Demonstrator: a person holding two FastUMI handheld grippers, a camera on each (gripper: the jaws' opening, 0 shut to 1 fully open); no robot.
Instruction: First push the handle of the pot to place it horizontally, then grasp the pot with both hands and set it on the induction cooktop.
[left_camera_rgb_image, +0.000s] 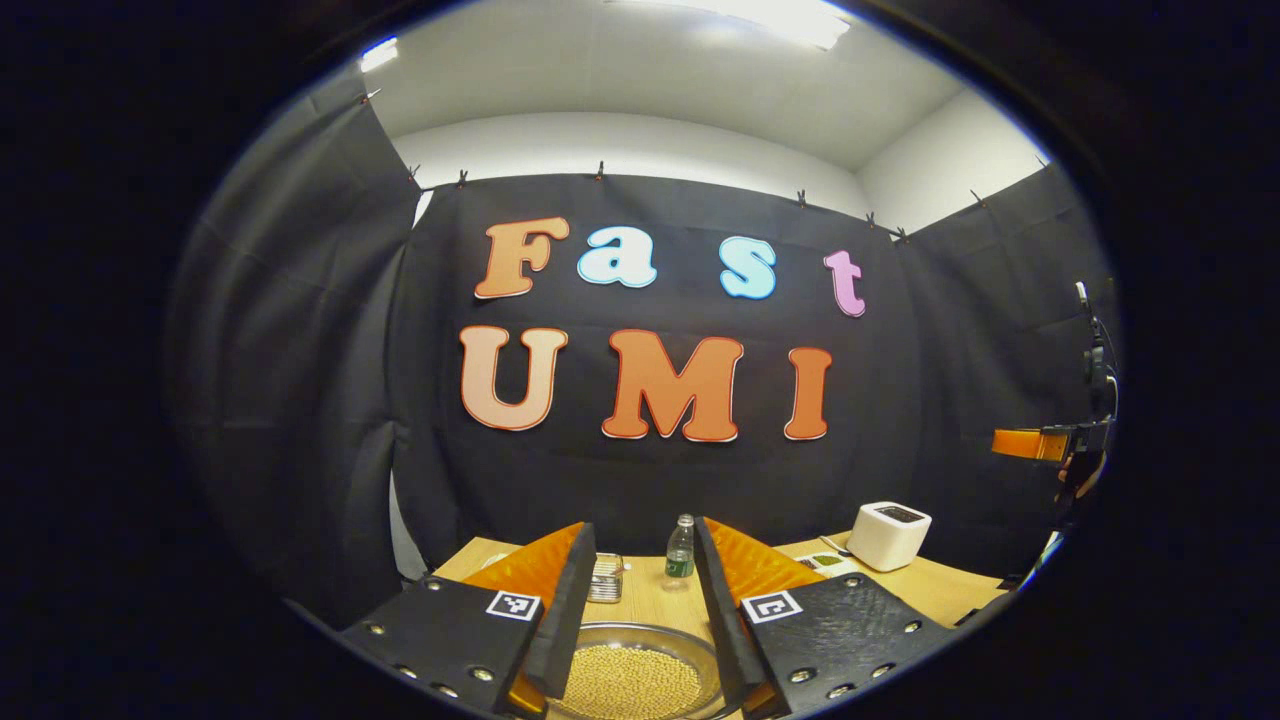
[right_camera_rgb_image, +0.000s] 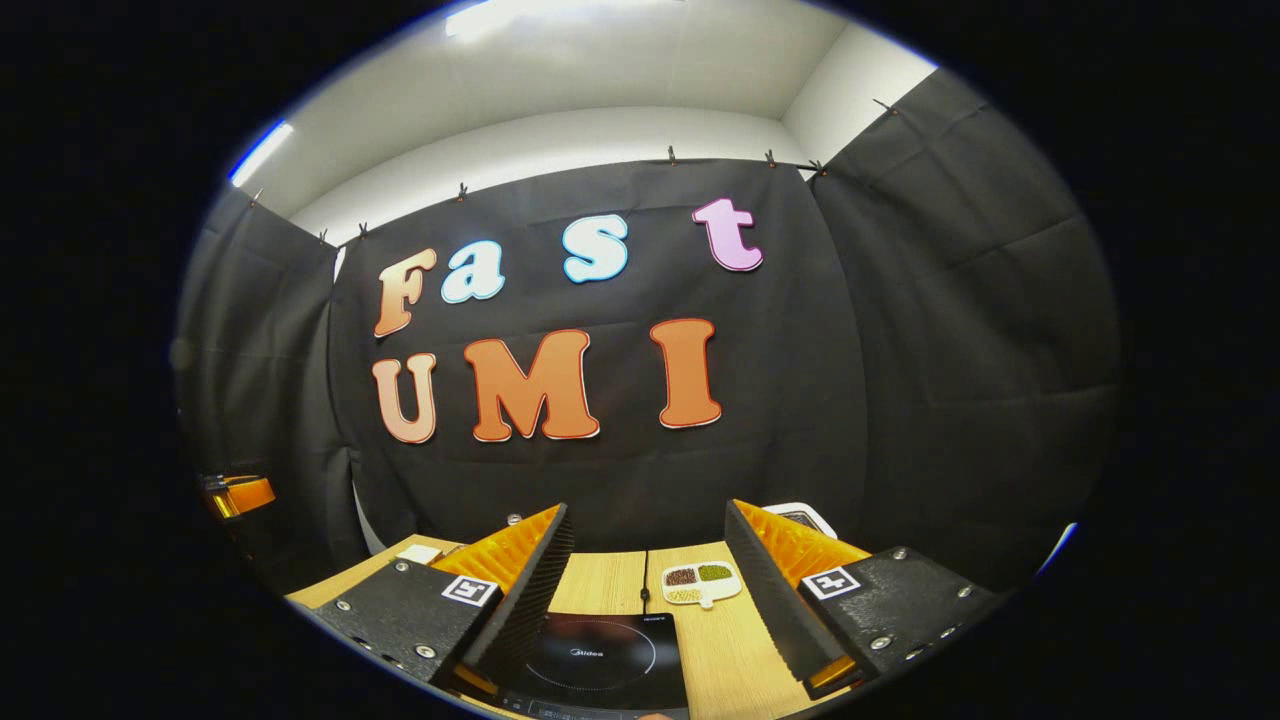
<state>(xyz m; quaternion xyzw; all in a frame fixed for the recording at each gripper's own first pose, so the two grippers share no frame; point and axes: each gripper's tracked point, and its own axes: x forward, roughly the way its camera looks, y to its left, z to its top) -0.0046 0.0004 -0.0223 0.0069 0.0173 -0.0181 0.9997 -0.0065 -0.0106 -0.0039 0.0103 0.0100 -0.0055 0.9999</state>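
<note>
In the left gripper view, the left gripper (left_camera_rgb_image: 640, 600) is hovering with its fingers spread wide, touching nothing; the pot (left_camera_rgb_image: 632, 672), holding pale beans, is sitting on the wooden table (left_camera_rgb_image: 950, 590) just below and between them. A small bottle (left_camera_rgb_image: 680, 548) is standing farther back. In the right gripper view, the right gripper (right_camera_rgb_image: 648, 590) is likewise gaping, empty, above the induction cooktop (right_camera_rgb_image: 605, 660).

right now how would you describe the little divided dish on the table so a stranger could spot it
On the wooden table, look just past the black induction cooktop, toward the cloth wall. The small white divided dish lies there between the right gripper fingers, and it alone holds separate little heaps of dark, green and pale grains.
</note>
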